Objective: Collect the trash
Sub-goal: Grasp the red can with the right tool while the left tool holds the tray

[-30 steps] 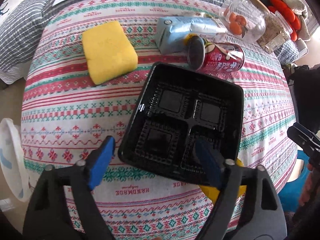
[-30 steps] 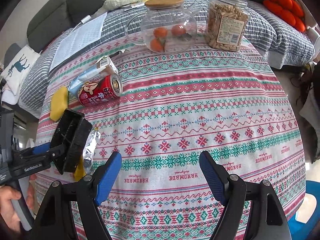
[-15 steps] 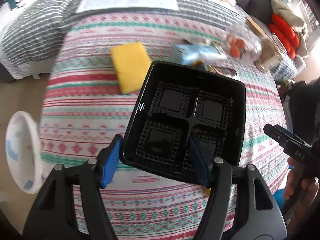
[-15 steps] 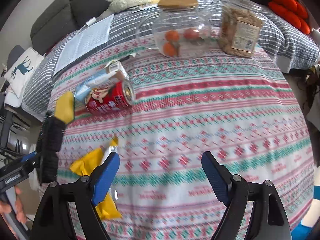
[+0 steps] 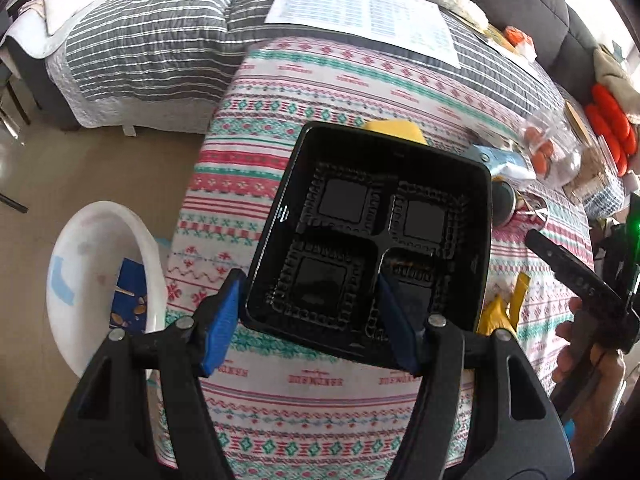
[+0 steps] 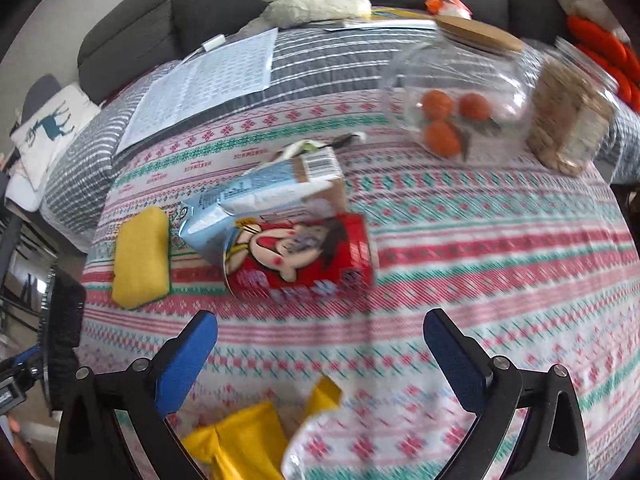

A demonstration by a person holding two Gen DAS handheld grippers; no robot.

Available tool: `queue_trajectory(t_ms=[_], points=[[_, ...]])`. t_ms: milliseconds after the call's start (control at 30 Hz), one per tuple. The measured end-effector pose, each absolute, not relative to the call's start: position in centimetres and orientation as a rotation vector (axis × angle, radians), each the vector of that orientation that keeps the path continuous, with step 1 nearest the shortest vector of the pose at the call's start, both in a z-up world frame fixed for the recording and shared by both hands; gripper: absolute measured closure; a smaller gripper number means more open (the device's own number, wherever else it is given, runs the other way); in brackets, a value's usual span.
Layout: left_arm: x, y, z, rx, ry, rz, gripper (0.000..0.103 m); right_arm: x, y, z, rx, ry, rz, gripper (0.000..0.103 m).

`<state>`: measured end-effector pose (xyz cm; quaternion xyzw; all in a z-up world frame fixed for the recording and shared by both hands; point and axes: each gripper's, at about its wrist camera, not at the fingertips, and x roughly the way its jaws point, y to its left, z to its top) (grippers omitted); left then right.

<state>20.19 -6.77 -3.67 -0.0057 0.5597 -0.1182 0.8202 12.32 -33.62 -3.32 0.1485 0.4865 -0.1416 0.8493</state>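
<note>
My left gripper [image 5: 308, 284] is shut on the near rim of a black four-pocket plastic tray [image 5: 384, 208], held in the air over the table's left edge. The tray also shows edge-on at the far left of the right wrist view [image 6: 64, 320]. My right gripper [image 6: 320, 332] hangs over the patterned tablecloth, its jaws opening wide with nothing between them. Just beyond its fingertips lies a red can [image 6: 296, 256] on its side against a crumpled blue carton [image 6: 264, 196]. A yellow wrapper [image 6: 248, 436] lies under that gripper.
A white bin [image 5: 100, 264] with some scraps inside stands on the floor left of the table. A yellow sponge [image 6: 140, 258] lies left of the can. A glass jar of oranges [image 6: 460, 100] and a jar of nuts [image 6: 572, 120] stand at the back right.
The left gripper closed on the tray, lifted it off the cloth and carried it left, bringing the white bin into view. The right gripper moved towards the can and its jaws widened.
</note>
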Motion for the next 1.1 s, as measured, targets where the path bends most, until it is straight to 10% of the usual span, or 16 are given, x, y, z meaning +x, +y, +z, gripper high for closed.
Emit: queue_trajectory(t_ms=[1100], points=[[16.9,-4.8,-2.7,0.007,1.177,-0.280,0.036,10.8,-29.3,0.4,0.052,1.007,-0.294,0.014]])
